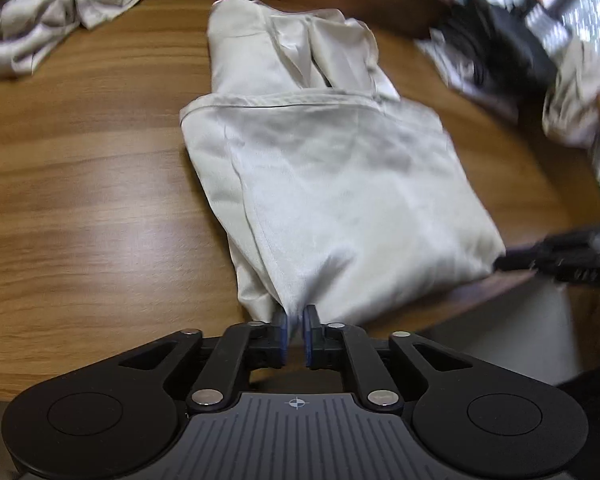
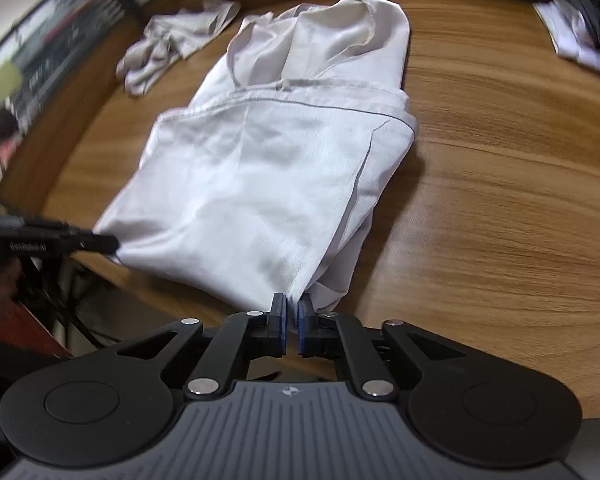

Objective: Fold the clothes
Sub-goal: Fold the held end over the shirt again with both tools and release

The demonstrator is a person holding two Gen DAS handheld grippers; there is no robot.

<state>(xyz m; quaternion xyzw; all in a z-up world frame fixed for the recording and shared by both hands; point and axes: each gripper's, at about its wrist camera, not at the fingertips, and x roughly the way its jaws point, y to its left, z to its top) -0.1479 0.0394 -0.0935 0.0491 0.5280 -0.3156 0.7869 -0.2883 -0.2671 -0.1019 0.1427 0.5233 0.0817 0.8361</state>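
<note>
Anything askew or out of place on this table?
The second garment lies crumpled at the table's far edge, unfolded. The held garment's top is bunched unevenly. Nothing looks damaged.

A wooden bench (image 1: 80, 184) fills the view. At its far right edge lies a paper sheet (image 2: 572, 36) under something dark.

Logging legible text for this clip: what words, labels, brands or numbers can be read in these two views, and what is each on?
White lettering on the side of the left gripper, seen in the right wrist view: motion-blurred, not reliably readable.
Signs and panels behind the wooden table: too blurred to read.
Pale garment held by both grippers: no label or print visible.
Crumpled cloth: none.
Right gripper: only a crosshair mark on its body, no words.
</note>
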